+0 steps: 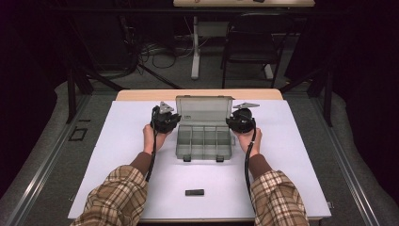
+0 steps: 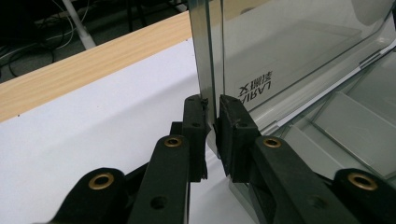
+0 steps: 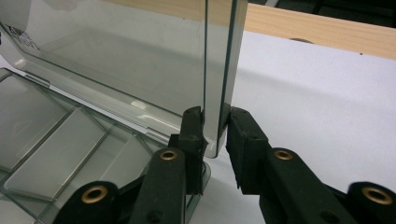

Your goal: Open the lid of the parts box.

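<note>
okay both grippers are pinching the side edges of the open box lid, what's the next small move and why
Probably swing the lid forward and down, both hands together. The left gripper and right gripper each clamp one side edge of the upright lid, so it is held evenly. The compartments of the box look empty, and its two front latches face the person, so closing seems the likely step.

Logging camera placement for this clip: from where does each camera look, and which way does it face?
High view: above the person's side, looking forward and down at the table; forearms, hands show.
Left gripper view: on the left gripper, facing the lid edge it clamps.
Right gripper view: on the right gripper, clamping the opposite edge.
Shared: the open organizer box.
</note>
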Demonstrator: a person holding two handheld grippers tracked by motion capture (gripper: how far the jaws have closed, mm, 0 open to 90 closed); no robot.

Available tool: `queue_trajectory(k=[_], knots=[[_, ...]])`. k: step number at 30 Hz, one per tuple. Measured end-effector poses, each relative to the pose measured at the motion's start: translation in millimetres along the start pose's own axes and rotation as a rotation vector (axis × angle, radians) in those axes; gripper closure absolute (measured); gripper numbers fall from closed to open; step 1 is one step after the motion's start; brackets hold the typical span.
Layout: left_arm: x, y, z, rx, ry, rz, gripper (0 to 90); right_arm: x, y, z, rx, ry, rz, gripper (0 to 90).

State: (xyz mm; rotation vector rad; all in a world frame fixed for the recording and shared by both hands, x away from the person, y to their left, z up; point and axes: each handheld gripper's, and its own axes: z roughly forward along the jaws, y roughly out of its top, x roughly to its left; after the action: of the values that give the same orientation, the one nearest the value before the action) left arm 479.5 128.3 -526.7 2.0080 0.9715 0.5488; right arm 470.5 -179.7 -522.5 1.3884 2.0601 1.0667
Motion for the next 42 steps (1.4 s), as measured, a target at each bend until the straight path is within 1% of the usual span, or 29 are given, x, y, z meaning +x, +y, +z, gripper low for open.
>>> queue_trajectory(k=[11, 14, 18, 21, 31, 36, 42], knots=[[-0.3, -5.1, 9.2, 0.035, 0.010, -0.005, 80.9, -1.0, -3.8, 8.3, 0.026, -0.003, 0.006, 76.0], [-0.7, -6.5, 11.9, 0.040, 0.016, -0.004, 80.3, -1.6, -4.2, 9.7, 0.023, -0.001, 0.006, 76.1], [-1.1, -7.4, 14.0, 0.041, 0.020, -0.005, 79.6, -2.8, -4.3, 10.9, 0.023, 0.001, -0.003, 76.1], [-0.6, -7.7, 15.0, 0.040, 0.019, -0.008, 79.4, -3.3, -4.5, 11.9, 0.024, 0.000, -0.001, 76.1], [-3.1, -7.8, 16.8, 0.050, 0.038, 0.004, 77.3, -3.5, -4.0, 13.9, 0.029, -0.008, -0.012, 76.1], [-3.2, -7.7, 16.9, 0.052, 0.039, 0.008, 77.0, -4.1, -3.7, 15.1, 0.028, -0.006, -0.022, 75.8], [-3.3, -7.7, 16.8, 0.052, 0.040, 0.006, 76.9, -4.2, -2.4, 15.8, 0.035, -0.006, -0.019, 75.7]])
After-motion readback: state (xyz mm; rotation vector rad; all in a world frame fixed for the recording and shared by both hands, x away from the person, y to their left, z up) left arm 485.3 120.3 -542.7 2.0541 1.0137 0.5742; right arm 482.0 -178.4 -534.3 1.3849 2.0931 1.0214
